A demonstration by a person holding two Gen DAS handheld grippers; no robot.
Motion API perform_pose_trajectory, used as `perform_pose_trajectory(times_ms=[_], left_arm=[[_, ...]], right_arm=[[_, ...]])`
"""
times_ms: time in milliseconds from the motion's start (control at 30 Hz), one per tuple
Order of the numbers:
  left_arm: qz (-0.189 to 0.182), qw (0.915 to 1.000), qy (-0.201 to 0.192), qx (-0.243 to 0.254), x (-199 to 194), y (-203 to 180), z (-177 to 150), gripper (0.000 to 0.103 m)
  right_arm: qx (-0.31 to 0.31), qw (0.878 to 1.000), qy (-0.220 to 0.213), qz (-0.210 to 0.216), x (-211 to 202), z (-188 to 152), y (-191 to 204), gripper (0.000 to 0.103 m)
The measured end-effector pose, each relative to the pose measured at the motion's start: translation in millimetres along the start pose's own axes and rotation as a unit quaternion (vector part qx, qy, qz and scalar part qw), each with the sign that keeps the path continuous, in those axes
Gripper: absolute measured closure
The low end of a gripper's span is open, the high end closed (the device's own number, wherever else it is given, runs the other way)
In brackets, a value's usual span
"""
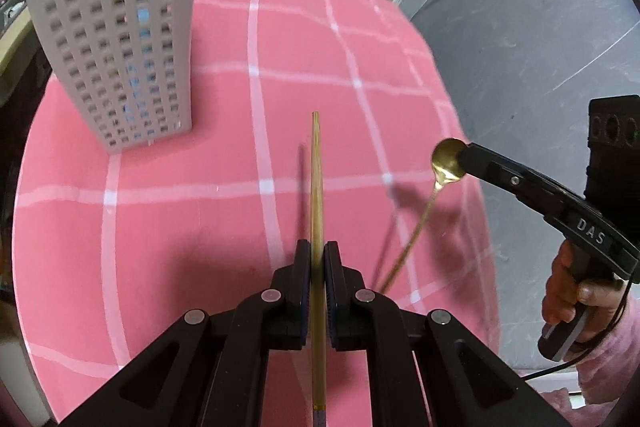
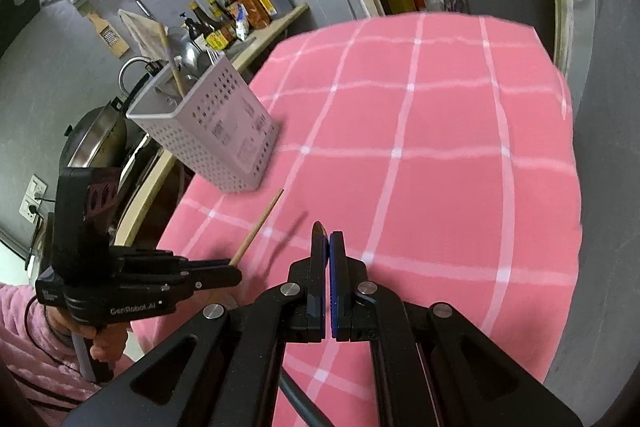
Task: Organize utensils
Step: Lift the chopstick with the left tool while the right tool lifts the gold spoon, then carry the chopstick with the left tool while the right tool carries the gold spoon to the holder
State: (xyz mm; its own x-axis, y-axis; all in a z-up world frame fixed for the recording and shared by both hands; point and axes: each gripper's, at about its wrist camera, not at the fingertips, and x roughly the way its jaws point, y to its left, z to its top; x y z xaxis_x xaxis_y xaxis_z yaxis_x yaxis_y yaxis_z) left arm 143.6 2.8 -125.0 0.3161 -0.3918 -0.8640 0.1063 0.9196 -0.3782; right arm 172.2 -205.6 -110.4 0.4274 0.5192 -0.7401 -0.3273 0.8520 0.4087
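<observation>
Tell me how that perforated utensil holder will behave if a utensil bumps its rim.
The holder looks like thin perforated plastic, so probably light. It's tall on a narrow base, so likely tippy. The tablecloth under it may let it slide or wobble.

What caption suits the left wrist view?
Left gripper clamps wooden chopsticks above pink checked tablecloth.

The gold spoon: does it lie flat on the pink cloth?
No, the gold spoon hangs above the cloth, held by its bowl in the right tongs.
</observation>
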Motion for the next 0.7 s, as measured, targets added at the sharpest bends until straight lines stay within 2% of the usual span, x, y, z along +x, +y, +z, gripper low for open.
perform_pose_trajectory(times_ms=[200,367,500,700], left_arm=[[-0.019,0.9977,-0.065,0.006,-34.5,-6.0,11.3,0.096],[-0.023,0.9898,-0.141,0.001,-72.1,-10.9,34.4,0.096],[-0.017,0.9783,-0.206,-0.012,-105.1,-5.2,58.5,0.096],[-0.005,0.9543,-0.297,-0.03,-149.4,4.8,92.6,0.096]], right_arm=[[-0.028,0.999,-0.029,-0.014,-11.0,22.8,13.2,0.101],[-0.051,0.996,-0.068,-0.023,-24.4,50.8,28.1,0.101],[-0.07,0.992,-0.107,-0.024,-35.8,79.9,46.9,0.101],[-0.106,0.98,-0.169,-0.014,-51.6,120.7,87.7,0.101]])
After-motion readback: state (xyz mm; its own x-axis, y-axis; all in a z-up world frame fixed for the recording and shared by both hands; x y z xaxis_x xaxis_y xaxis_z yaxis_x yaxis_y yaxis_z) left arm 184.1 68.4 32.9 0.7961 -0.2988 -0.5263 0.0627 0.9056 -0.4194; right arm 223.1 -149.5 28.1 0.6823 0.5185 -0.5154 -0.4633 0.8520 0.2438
